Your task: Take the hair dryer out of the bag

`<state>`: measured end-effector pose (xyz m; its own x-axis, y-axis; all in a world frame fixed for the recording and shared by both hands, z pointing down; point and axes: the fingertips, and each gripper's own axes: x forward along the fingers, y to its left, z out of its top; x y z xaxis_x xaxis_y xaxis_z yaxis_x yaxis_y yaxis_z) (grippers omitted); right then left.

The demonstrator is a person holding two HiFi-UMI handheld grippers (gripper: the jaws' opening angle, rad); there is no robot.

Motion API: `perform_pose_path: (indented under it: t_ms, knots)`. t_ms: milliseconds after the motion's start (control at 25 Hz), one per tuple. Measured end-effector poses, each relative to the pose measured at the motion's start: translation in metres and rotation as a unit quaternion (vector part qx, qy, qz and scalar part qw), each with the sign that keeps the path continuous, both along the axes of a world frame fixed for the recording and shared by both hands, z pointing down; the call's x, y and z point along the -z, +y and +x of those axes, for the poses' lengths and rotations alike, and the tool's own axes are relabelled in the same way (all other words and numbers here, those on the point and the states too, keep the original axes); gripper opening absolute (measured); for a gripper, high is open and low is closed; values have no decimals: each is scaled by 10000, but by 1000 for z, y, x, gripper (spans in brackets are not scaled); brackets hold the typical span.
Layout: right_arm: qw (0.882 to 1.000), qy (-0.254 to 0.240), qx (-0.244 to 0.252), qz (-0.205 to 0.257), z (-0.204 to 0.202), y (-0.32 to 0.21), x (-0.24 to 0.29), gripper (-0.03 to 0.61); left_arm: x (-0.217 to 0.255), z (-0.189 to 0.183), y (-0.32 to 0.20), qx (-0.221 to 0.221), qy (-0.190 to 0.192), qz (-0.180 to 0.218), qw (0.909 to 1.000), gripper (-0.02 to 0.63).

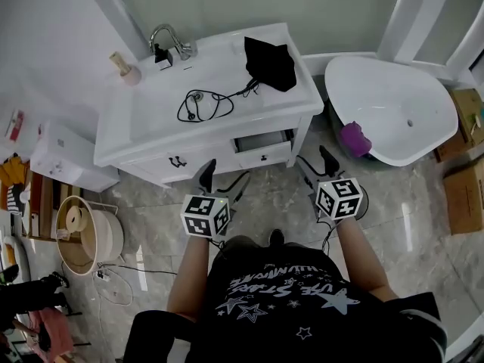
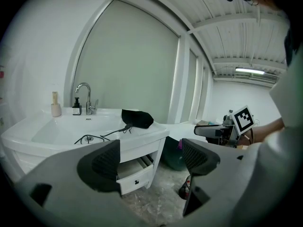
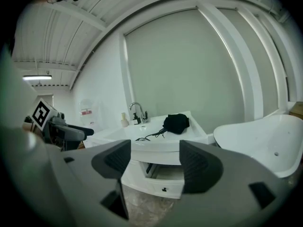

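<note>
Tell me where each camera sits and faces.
Head view: on the person's head, steeply down at the vanity, left gripper, right gripper, forearms, shirt.
Left gripper view: behind its open jaws, facing the vanity; right gripper at right.
Right gripper view: behind its open jaws, facing the vanity; left gripper at left.
All three share the black bag on the vanity.

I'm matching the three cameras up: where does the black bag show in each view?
Head view: black bag upper centre, at the far right corner of the vanity top.
Left gripper view: near centre, at the vanity top's right end.
Right gripper view: near centre.
Shared landmark: the faucet.
</note>
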<state>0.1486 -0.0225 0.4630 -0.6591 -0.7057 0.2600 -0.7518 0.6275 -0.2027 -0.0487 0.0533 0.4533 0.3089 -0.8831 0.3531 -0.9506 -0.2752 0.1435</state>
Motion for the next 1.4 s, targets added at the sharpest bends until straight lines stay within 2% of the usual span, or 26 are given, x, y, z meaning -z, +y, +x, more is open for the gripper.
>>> perform_pose_path:
  t_ms: [480,560,760,1080,1400]
  knots:
    - [9996,51,-255,-86,13,-27,-13,254,-11,7,-36,-352,-321,-128,9988,404]
    - [9995,68,-311,-65,12,-36,-13,241,-11,4,-49,-387,-327,-110,9987,370]
    - [9986,239,-469,-30,12,-73,-10,231,-8,3,-96,-570,-293,-18,9979,367]
    - [9974,463,-549,-54,-5,-143,-17,229,-21,-12,-182,-790,-287,-136,9964,367]
    - [9951,674,-645,-314,-21,-211,-32,198,-31,-26,-255,-907,-293,-315,9950,367]
